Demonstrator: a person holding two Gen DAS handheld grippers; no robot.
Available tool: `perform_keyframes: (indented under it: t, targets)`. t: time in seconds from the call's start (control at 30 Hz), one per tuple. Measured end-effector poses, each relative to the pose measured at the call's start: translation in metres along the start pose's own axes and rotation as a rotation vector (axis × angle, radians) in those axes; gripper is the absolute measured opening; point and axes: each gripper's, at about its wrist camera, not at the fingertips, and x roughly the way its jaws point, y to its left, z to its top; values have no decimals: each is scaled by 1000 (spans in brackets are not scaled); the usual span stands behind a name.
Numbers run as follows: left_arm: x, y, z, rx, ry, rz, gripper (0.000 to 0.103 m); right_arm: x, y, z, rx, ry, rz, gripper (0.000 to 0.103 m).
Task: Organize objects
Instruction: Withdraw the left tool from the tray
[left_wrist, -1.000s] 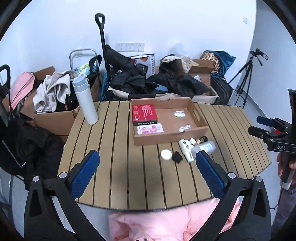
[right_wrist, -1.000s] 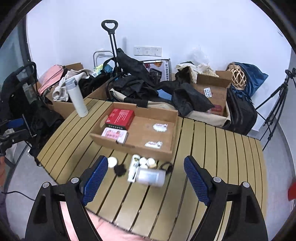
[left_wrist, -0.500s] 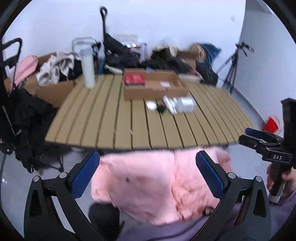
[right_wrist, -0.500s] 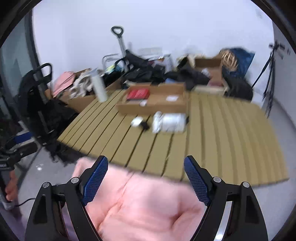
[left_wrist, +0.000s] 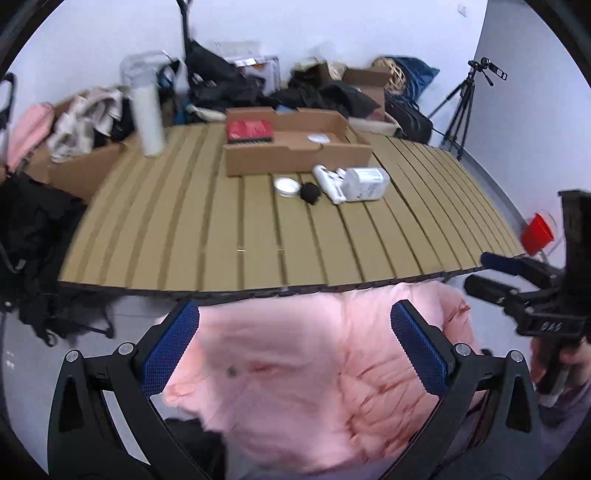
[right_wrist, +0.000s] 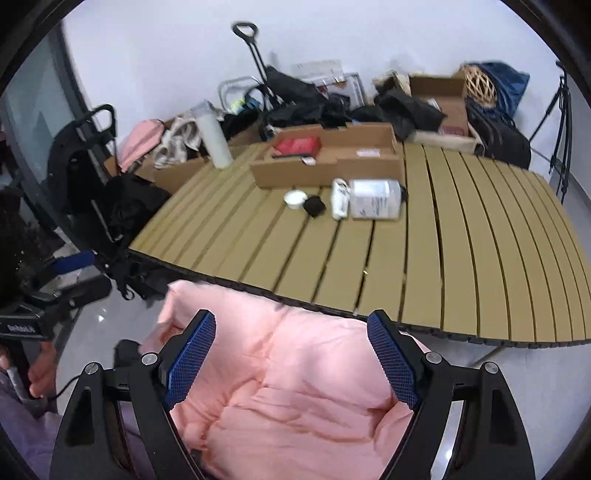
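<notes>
A slatted wooden table (left_wrist: 207, 229) (right_wrist: 461, 240) carries an open cardboard tray (left_wrist: 295, 155) (right_wrist: 332, 166) with a red box (left_wrist: 249, 130) (right_wrist: 297, 144) inside. In front of the tray lie a clear plastic bottle (left_wrist: 364, 184) (right_wrist: 373, 199), a white tube (left_wrist: 327, 181), a round white jar (left_wrist: 287, 186) (right_wrist: 294, 198) and a small black item (left_wrist: 309, 192) (right_wrist: 314, 206). My left gripper (left_wrist: 295, 347) and right gripper (right_wrist: 291, 354) both hang open and empty below the table's near edge, over a pink puffy garment (left_wrist: 314, 387) (right_wrist: 295, 398).
A tall white flask (left_wrist: 147, 122) (right_wrist: 214, 142) stands at the table's far left corner. Cardboard boxes, bags and dark clothes crowd the floor behind the table. A tripod (left_wrist: 461, 107) stands at right, a red cup (left_wrist: 537, 232) on the floor nearby.
Both grippers have drawn back from above the table and sunk below its near edge, so the pink garment now fills the lower views. Their jaws stay equally wide.
</notes>
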Motion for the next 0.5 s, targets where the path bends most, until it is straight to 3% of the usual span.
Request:
perform_keyframes:
  t: [0.07,0.13,0.17,0.2,0.23,0.3,0.37,0.5]
  targets:
    - [21,-8,23,7,22,-79,103,16,-19,11,32,15,-3,87]
    - [42,-22,52,29,-20,-141,103,28,-35,27,47,8,-20,86]
    - [53,-28,66,38,-40,-152,100,35,-44,39,54,0,-32,86]
    - [72,-37,86,48,-44,-173,91,43,-55,54,63,-8,-44,86]
    - [87,-43,99,50,-25,-197,83,53,-66,69,72,-17,-47,82]
    - [126,-56,125,48,24,-248,49,71,-82,94,97,-15,-48,68]
    - [170,-69,147,45,44,-244,46,97,-102,122,127,1,-44,54]
    - [234,-77,164,-11,108,-250,43,141,-135,160,168,3,-11,35]
